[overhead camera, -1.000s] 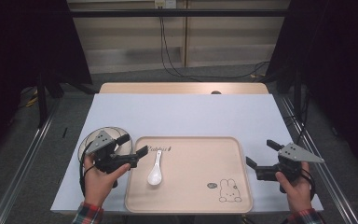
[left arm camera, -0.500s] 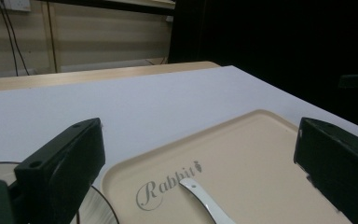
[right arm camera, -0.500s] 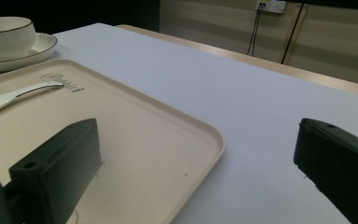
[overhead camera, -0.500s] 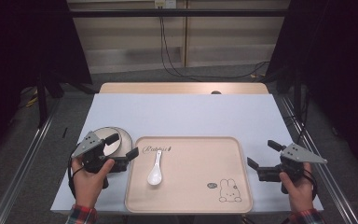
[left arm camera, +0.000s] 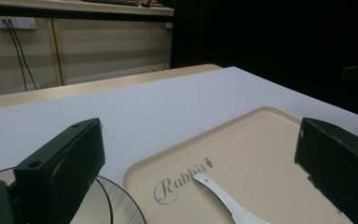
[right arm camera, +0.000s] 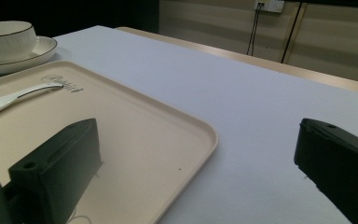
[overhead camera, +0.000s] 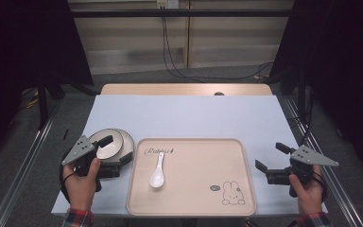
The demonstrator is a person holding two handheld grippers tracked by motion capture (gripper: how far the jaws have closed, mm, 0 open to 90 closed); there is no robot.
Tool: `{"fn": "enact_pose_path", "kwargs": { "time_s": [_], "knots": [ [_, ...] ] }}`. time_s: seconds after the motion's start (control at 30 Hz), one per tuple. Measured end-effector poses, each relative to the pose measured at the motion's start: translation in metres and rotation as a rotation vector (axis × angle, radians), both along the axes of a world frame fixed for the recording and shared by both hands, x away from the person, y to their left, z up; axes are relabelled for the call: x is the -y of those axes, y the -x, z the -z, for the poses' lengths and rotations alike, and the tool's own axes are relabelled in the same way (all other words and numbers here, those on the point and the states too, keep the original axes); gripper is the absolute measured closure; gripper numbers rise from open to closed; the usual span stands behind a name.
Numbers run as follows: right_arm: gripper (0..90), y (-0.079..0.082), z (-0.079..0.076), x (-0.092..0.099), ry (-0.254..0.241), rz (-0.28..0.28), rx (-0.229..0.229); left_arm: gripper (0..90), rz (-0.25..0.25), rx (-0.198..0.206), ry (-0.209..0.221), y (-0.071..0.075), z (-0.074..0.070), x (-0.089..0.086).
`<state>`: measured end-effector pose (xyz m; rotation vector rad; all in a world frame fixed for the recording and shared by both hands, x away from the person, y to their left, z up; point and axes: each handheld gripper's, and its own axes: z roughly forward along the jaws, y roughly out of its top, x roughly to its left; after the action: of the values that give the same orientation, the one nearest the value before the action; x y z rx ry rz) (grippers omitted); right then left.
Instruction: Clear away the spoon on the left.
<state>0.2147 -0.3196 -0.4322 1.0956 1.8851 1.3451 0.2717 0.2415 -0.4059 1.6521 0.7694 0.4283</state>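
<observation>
The white spoon (overhead camera: 157,171) lies in the left half of the beige tray (overhead camera: 246,189), bowl toward the near edge and handle pointing far, with nothing touching it. Just left of the tray, the left gripper (overhead camera: 116,153) hovers over the bowl (overhead camera: 105,144) and saucer (overhead camera: 127,142), its jaws having just spread wide and empty. The right gripper (overhead camera: 272,157) stands near the tray's right edge, also open with nothing between its jaws.
</observation>
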Motion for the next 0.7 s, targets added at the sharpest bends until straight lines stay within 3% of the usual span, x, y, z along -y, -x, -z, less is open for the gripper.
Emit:
{"fn": "enact_pose_path", "kwargs": {
  "time_s": [0.33,0.7],
  "knots": [
    [0.0,0.000,0.002,0.006,-0.005,0.017,-0.003,1.3,-0.039,-0.010,0.005,0.003,0.000,-0.016],
    [0.1,0.000,0.003,0.009,-0.007,0.019,-0.008,1.5,-0.048,-0.002,0.018,0.003,0.002,-0.027]
  ]
}}
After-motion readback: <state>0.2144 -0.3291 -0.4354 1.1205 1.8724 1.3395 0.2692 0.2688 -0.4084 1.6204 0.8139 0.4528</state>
